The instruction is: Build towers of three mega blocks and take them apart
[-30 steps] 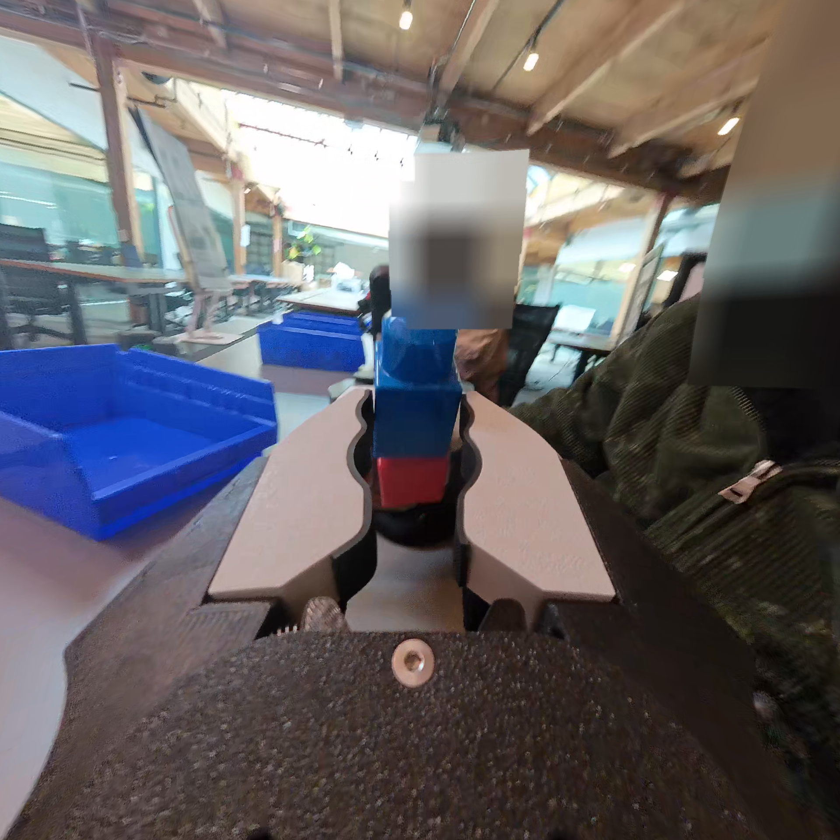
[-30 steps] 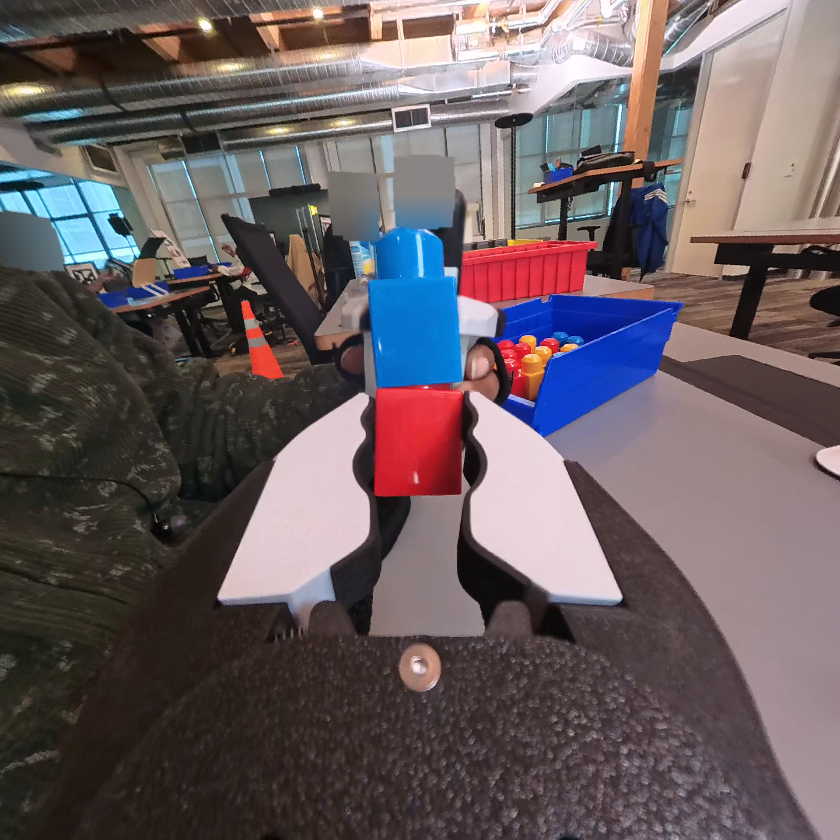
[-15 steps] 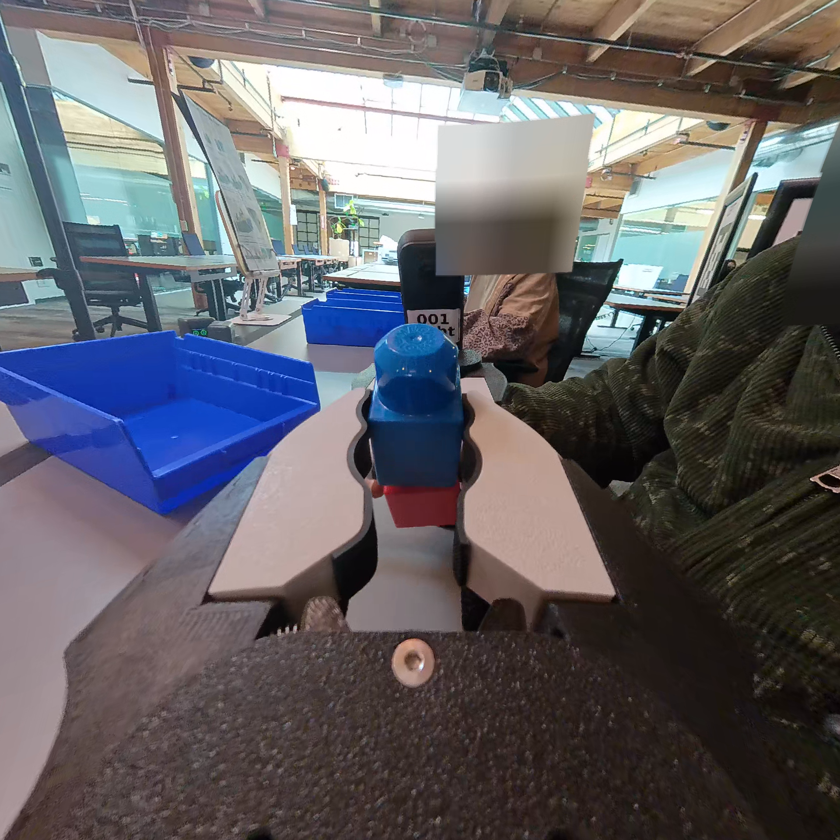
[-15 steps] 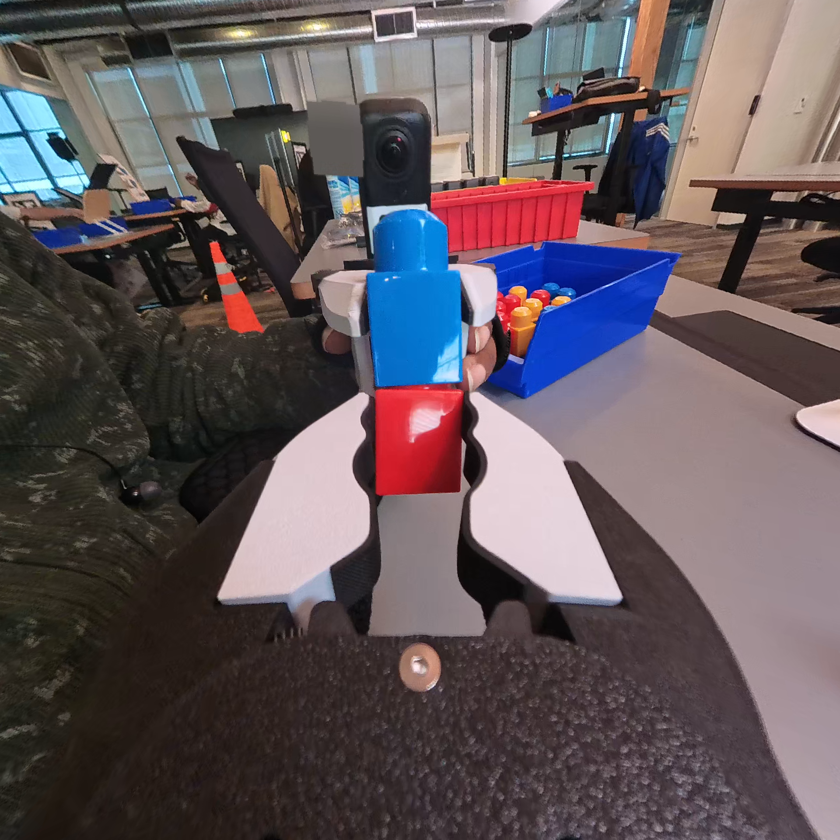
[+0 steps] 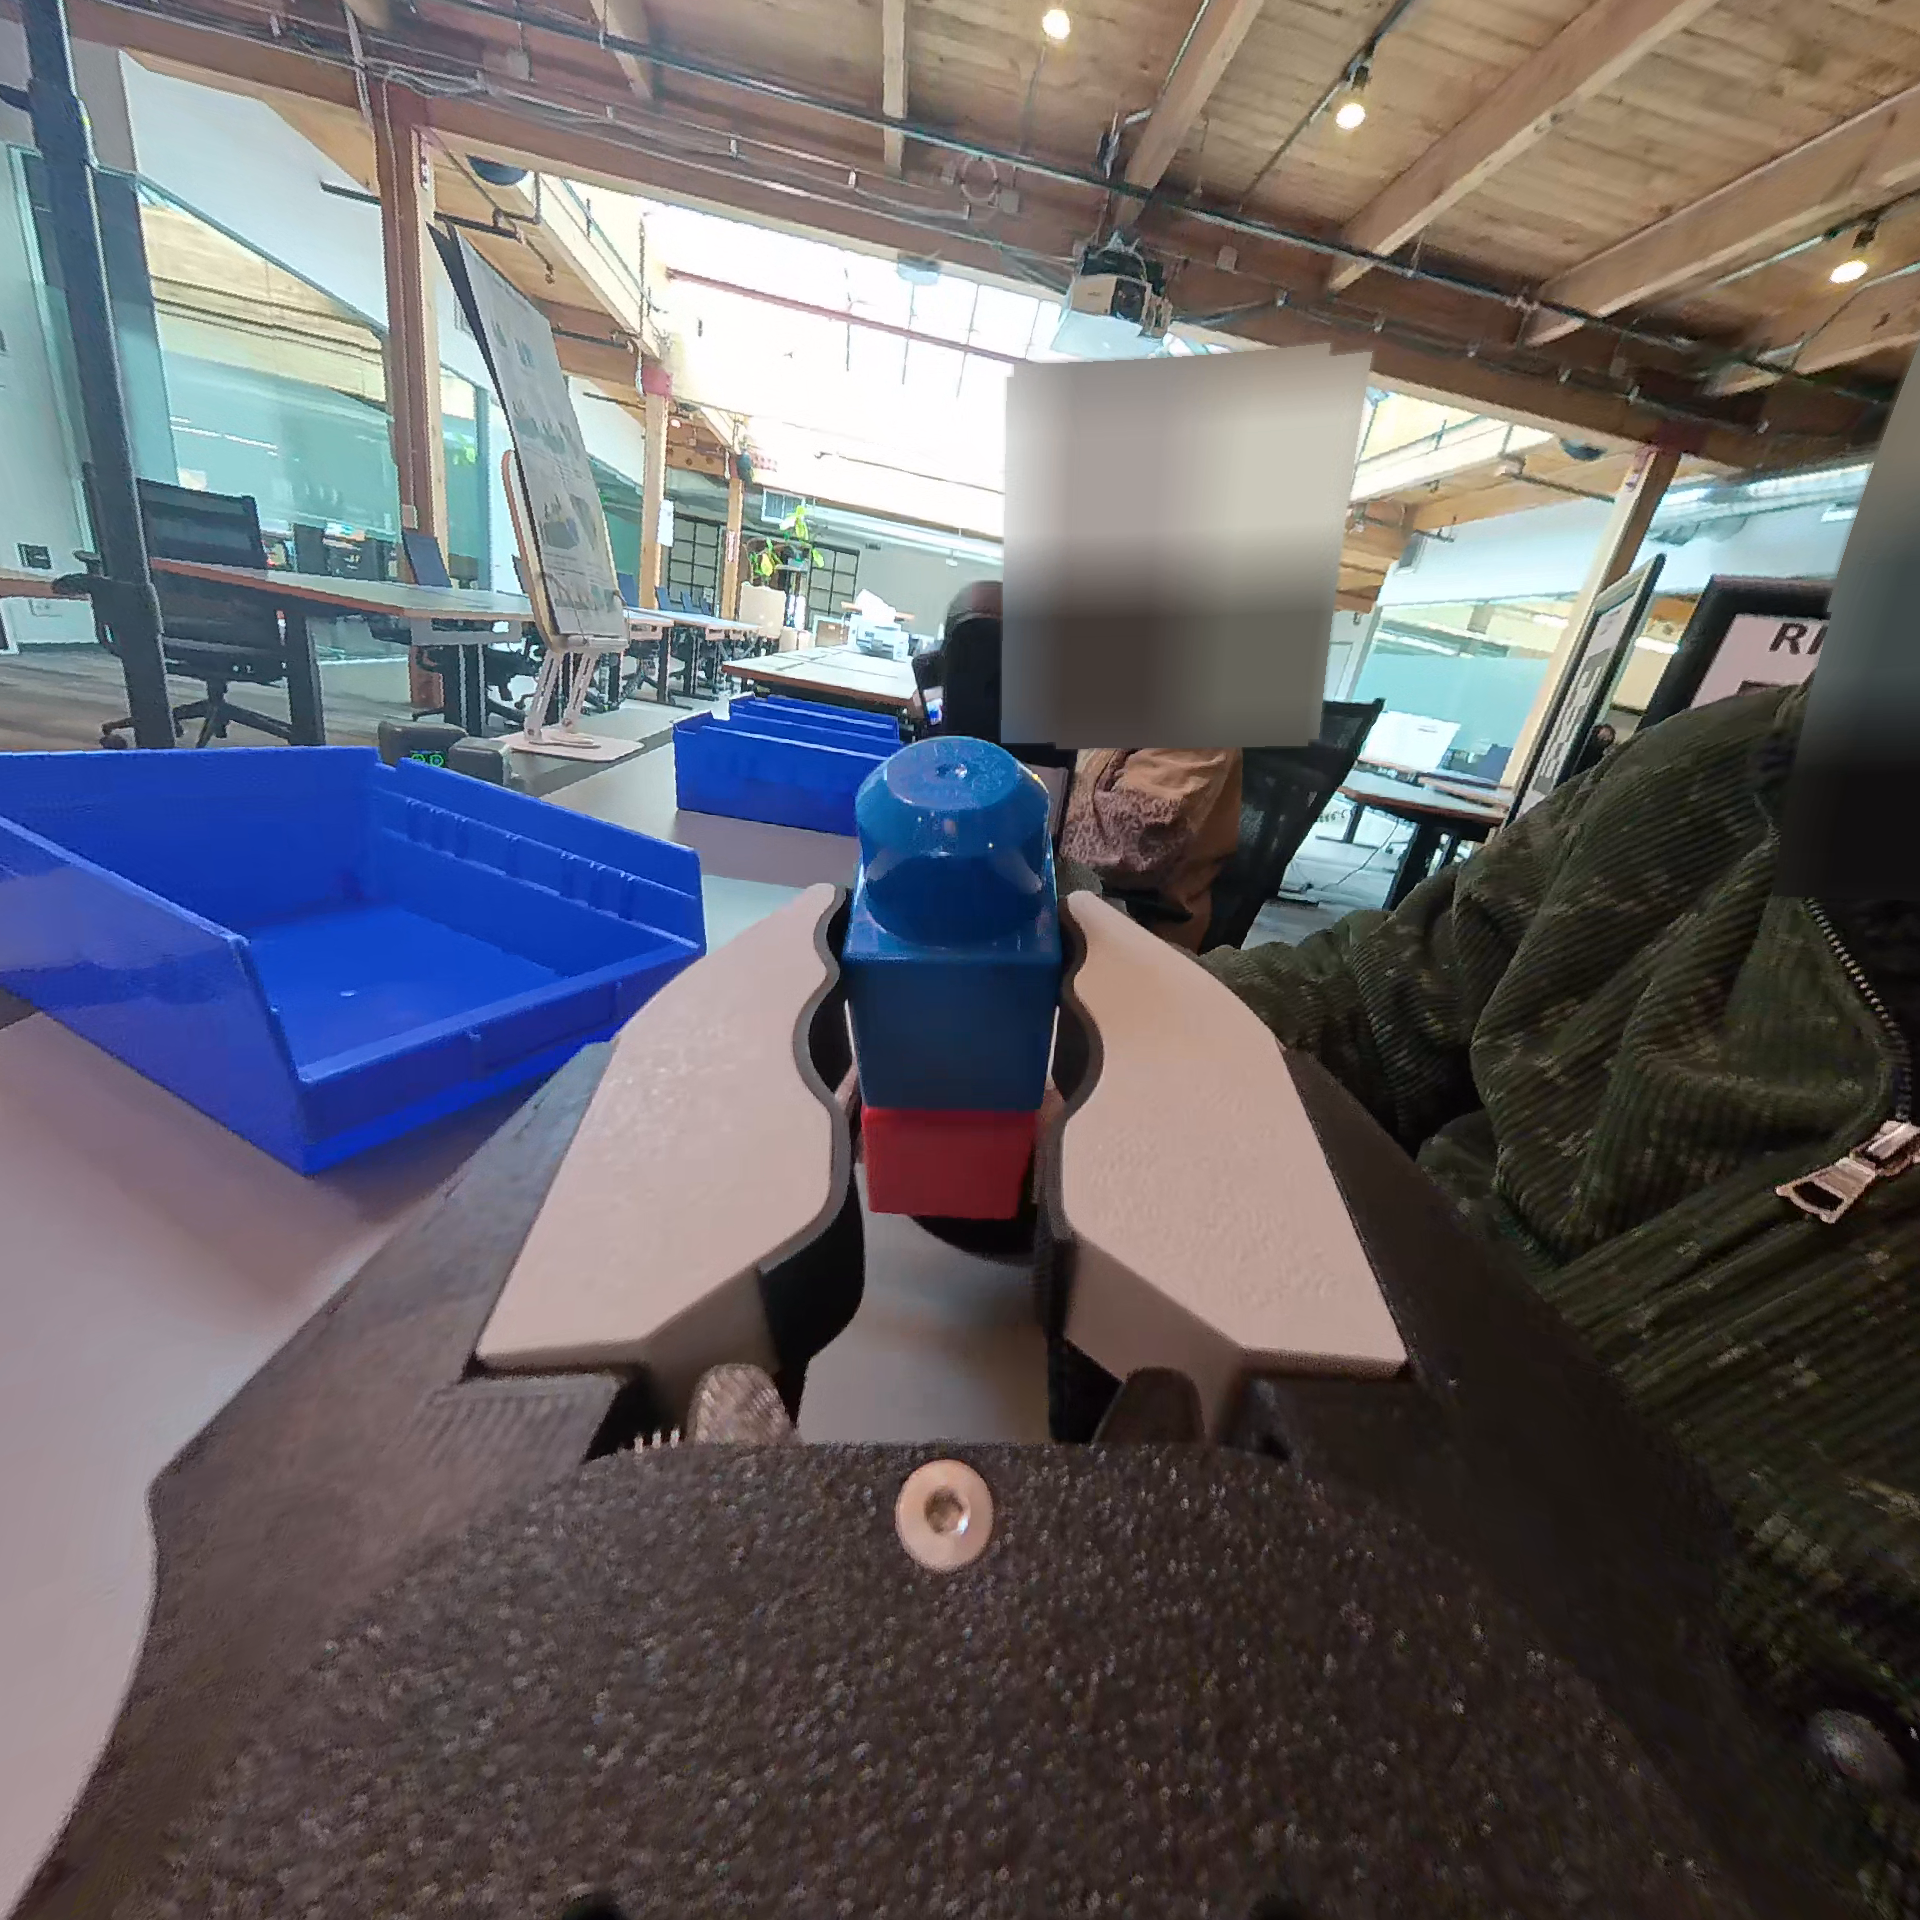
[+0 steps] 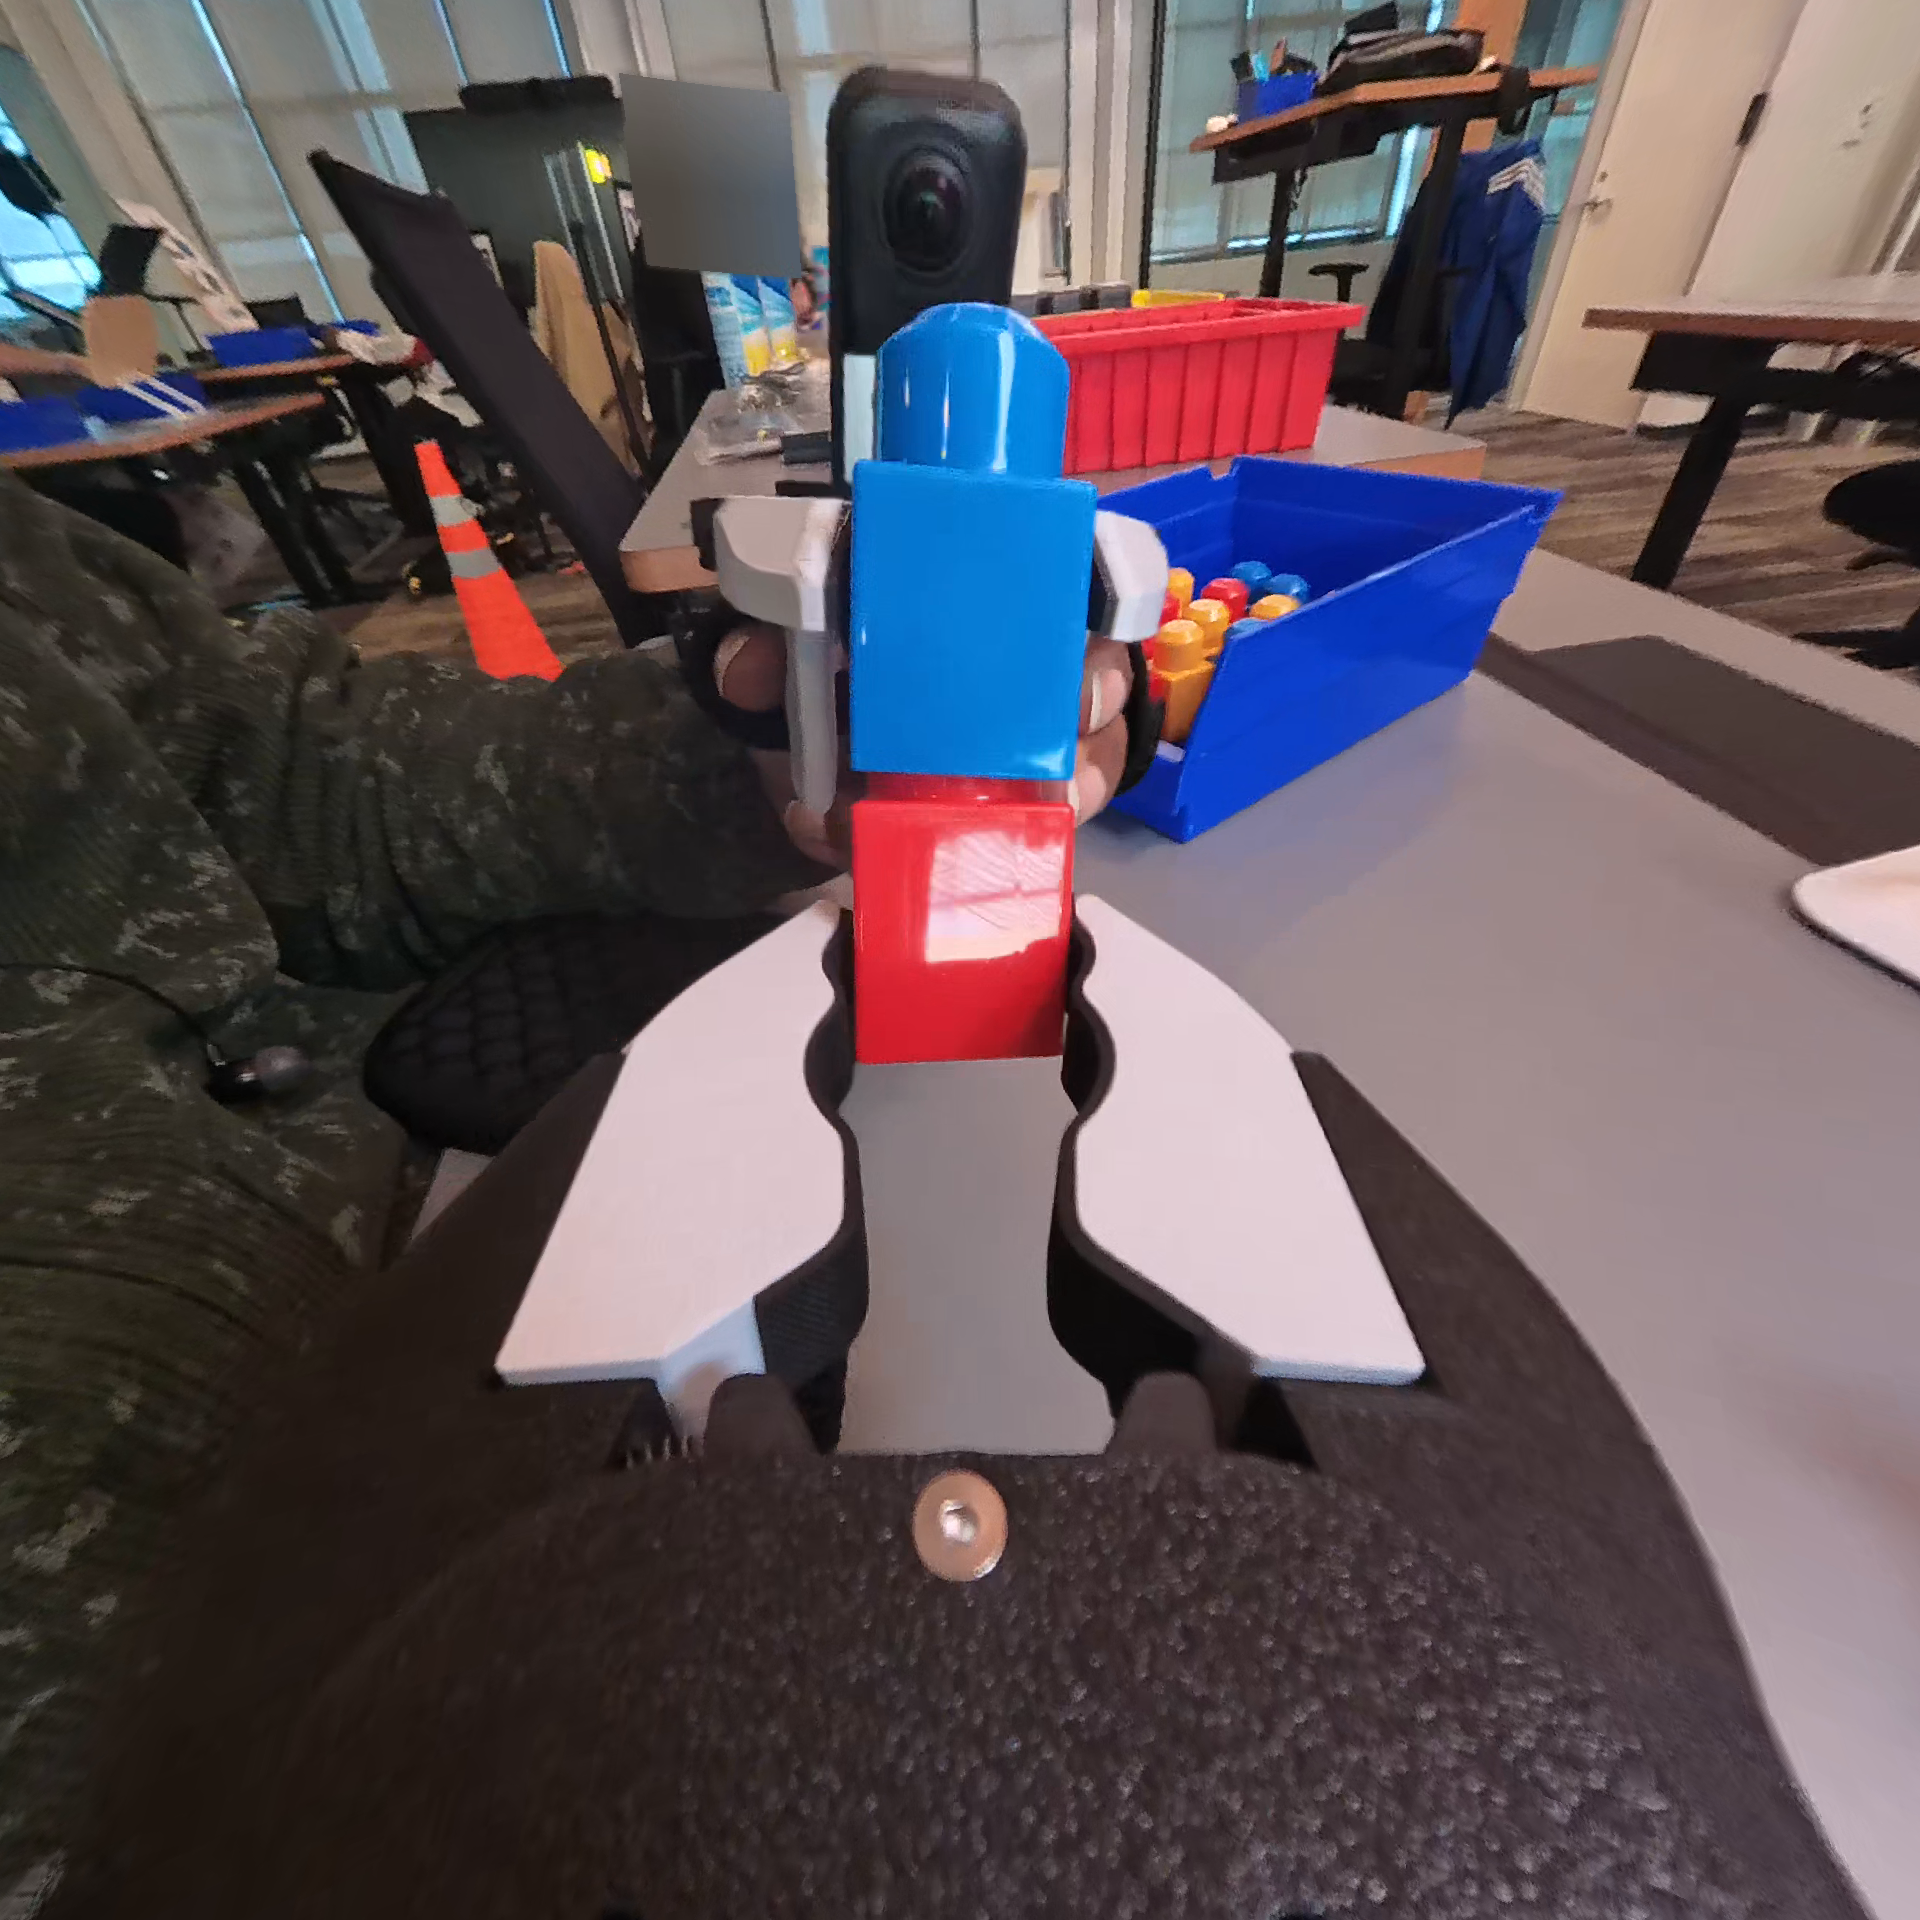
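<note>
A blue mega block (image 5: pixel 951 1023) sits on top of a red mega block (image 5: pixel 945 1158), held up above the grey table (image 5: pixel 156 1299). My left gripper (image 5: pixel 951 935) is shut on the blue block. My right gripper (image 6: pixel 958 935) is shut on the red block (image 6: pixel 961 935) at its fingertips. In the right wrist view the blue block (image 6: pixel 971 634) stands upright over the red one, with the left gripper's fingers (image 6: pixel 764 561) clamped on its sides. A thin red strip shows at the joint between the two blocks.
An empty blue bin (image 5: pixel 436 1060) stands left in the left wrist view, with another blue bin (image 5: pixel 779 764) farther back. In the right wrist view a blue bin of coloured blocks (image 6: pixel 1382 644), a red bin (image 6: pixel 1195 384) and a white object (image 6: pixel 1870 920) are on the right. A green-sleeved arm (image 6: pixel 364 727) is on the left. One gripper's finger ends stand about 5 centimetres off the other's.
Both grippers keep their grip. Both views have swung and the left gripper looks nearer in the right wrist view. The red block sits slightly farther out at the right fingertips.
</note>
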A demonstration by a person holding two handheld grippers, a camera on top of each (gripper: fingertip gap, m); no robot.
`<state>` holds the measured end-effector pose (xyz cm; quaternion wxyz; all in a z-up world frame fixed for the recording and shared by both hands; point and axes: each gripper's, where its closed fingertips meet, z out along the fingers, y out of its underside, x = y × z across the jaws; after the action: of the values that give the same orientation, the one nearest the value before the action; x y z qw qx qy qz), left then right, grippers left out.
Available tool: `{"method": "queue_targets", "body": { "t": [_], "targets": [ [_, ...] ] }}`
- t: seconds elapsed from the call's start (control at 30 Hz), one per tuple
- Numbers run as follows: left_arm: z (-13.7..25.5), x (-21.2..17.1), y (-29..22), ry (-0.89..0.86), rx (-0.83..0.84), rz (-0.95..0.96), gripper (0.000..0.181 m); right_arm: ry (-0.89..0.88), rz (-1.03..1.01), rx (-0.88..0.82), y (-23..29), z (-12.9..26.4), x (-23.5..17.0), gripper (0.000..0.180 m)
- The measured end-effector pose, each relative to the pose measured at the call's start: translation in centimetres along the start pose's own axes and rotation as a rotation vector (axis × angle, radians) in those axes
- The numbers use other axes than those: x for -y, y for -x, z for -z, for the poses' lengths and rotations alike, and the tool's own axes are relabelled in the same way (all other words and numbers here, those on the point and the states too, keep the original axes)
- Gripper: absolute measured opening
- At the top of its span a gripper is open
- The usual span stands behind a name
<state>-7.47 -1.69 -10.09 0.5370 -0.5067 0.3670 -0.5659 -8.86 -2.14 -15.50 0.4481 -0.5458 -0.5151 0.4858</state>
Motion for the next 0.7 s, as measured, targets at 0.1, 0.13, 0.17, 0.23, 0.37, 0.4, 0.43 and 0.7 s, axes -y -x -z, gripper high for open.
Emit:
{"method": "queue_targets", "body": {
  "t": [0.1,0.13,0.17,0.23,0.37,0.4,0.43,0.7],
  "targets": [
    [-0.3,0.4,0.0,-0.033,0.016,0.016,0.036,-0.054,0.015,-0.049,-0.1,0.2,1.0,0.036],
    [-0.3,0.3,0.1,-0.019,0.023,0.009,0.037,-0.062,0.013,-0.055,-0.2,0.2,1.1,0.036],
    [-0.3,0.3,0.0,-0.010,0.026,0.004,0.037,-0.069,0.010,-0.055,-0.2,0.3,1.2,0.036],
    [-0.2,0.2,-0.1,0.008,0.018,-0.001,0.037,-0.071,0.012,-0.048,0.0,0.4,1.3,0.036],
    [0.1,-0.6,-0.5,0.076,-0.016,-0.025,0.037,-0.048,0.021,-0.013,0.4,0.5,1.1,0.036],
    [0.2,-0.8,-0.6,0.091,-0.028,-0.025,0.037,-0.046,0.019,-0.001,0.6,0.6,1.1,0.036],
    [0.3,-1.1,-0.6,0.106,-0.034,-0.029,0.037,-0.037,0.018,0.007,0.6,0.7,1.0,0.035],
    [0.6,-1.9,-1.4,0.165,-0.077,-0.070,0.037,-0.001,0.010,0.069,1.4,0.6,0.2,0.036]
  ]
}}
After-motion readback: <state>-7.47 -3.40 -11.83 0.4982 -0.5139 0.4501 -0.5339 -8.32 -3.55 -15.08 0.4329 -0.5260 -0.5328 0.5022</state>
